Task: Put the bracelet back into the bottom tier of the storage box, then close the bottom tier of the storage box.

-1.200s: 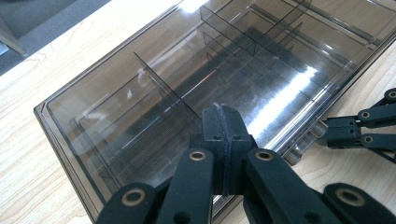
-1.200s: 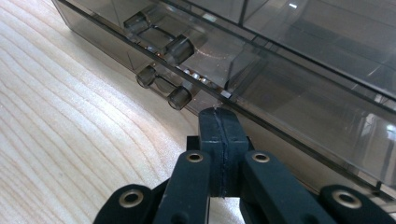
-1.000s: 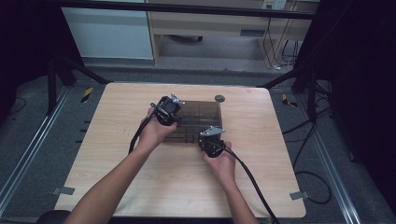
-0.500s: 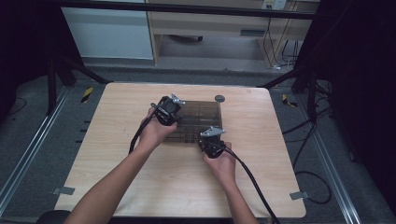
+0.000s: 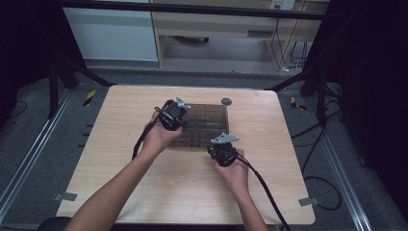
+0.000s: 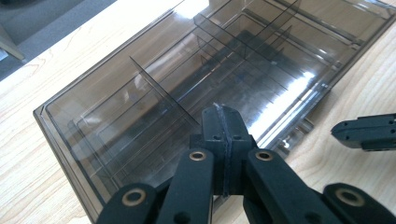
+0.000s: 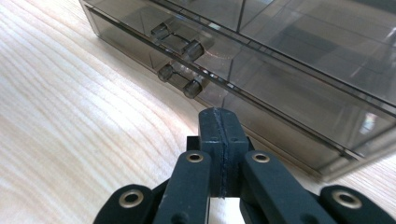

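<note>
Smoked drawer organizer (image 5: 204, 126) is sitting mid-table, long axis left-right. I'm reading its drawer handles (image 7: 180, 67) just ahead of the right gripper (image 7: 219, 122), jaws pressed together, empty. Left gripper (image 6: 223, 122), also clamped empty, is hovering over the box top.

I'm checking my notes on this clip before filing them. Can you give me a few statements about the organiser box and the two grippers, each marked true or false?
1. The smoky transparent plastic organiser box sits on the pale wooden table. True.
2. The left gripper has its jaws spread wide. False: they are pressed together, over the box's top.
3. The right gripper clamps one of the box's front handles. False: its jaws are shut on nothing, just short of the box front.
4. The box's top is divided into compartments by thin walls. True.
5. A small round dark disc lies on the table beyond the box. True.
</note>
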`<state>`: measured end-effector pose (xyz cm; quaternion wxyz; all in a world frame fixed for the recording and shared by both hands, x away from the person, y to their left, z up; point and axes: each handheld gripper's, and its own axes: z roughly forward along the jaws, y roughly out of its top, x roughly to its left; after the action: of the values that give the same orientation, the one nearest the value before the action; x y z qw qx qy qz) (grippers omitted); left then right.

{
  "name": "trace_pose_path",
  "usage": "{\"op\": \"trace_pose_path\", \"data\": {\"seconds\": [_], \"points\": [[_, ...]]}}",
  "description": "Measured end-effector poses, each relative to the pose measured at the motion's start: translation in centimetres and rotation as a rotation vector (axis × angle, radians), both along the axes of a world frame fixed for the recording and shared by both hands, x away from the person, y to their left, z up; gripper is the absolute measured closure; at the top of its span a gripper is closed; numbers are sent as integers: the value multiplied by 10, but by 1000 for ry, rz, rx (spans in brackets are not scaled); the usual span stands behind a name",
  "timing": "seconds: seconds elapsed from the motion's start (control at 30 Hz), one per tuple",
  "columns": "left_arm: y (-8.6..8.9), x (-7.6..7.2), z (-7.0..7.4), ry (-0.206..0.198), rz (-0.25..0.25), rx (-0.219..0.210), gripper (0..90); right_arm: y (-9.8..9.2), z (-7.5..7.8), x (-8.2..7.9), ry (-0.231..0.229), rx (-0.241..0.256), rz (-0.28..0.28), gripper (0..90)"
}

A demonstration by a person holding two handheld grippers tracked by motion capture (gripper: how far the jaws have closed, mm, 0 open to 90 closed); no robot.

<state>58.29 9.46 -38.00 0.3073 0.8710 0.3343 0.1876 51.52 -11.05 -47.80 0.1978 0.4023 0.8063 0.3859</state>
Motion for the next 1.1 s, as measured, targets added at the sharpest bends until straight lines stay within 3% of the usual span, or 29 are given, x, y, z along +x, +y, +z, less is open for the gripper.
{"op": "trace_pose_path", "data": {"seconds": [0.4, 1.1], "points": [[12, -16, 11, -16, -17, -4, 900, -9, -1, -15, 2, 59, -11, 900], [48, -46, 31, -41, -21, -10, 900, -25, -2, -21, 6, 78, -42, 900]]}}
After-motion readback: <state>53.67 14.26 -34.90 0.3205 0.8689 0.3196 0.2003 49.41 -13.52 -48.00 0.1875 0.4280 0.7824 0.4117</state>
